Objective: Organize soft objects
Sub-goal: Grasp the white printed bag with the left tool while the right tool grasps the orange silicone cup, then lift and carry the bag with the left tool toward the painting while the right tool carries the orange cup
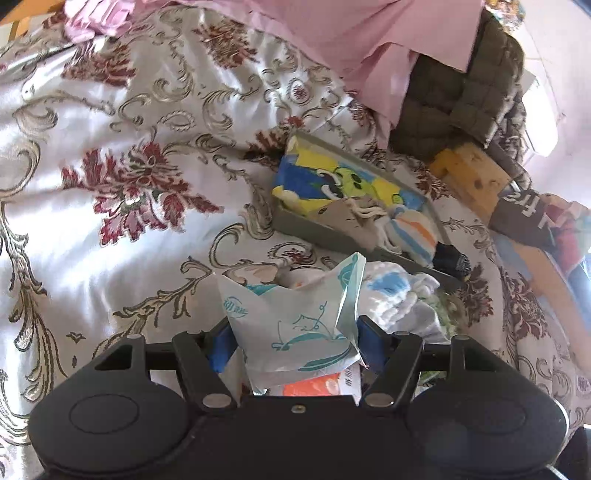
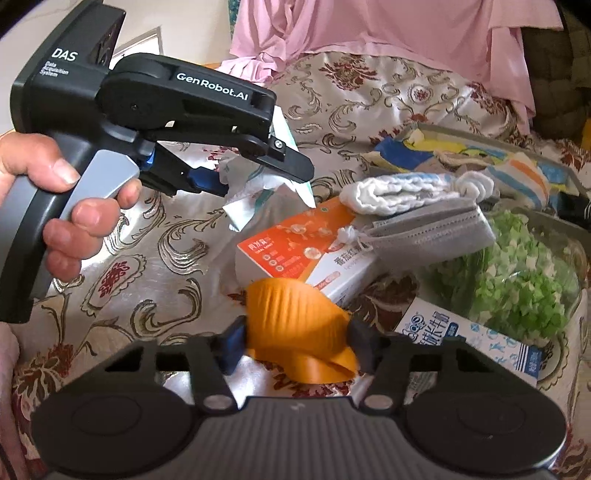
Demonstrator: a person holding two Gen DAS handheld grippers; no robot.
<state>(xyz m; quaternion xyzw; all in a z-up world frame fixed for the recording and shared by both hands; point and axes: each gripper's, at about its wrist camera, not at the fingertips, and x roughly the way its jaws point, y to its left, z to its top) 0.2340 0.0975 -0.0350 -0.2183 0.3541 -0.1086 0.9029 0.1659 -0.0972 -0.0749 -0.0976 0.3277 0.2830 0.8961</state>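
Orange rubbery piece (image 2: pixel 295 325) is yielding softly, pinched by right gripper (image 2: pixel 297 345); left gripper (image 1: pixel 291 345) is squeezing crinkly tissue pack (image 1: pixel 291 325) mid-body.

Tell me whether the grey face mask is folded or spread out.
Folded. The grey face mask lies doubled over into a flat wedge on the orange box, its ear loops bunched at one end.

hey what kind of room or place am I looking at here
Probably a home living area, at a table or sofa draped in a floral brocade cloth. Household odds and ends point that way: a grey tray of small textiles, a rolled white towel, a grey face mask, and pink fabric behind.
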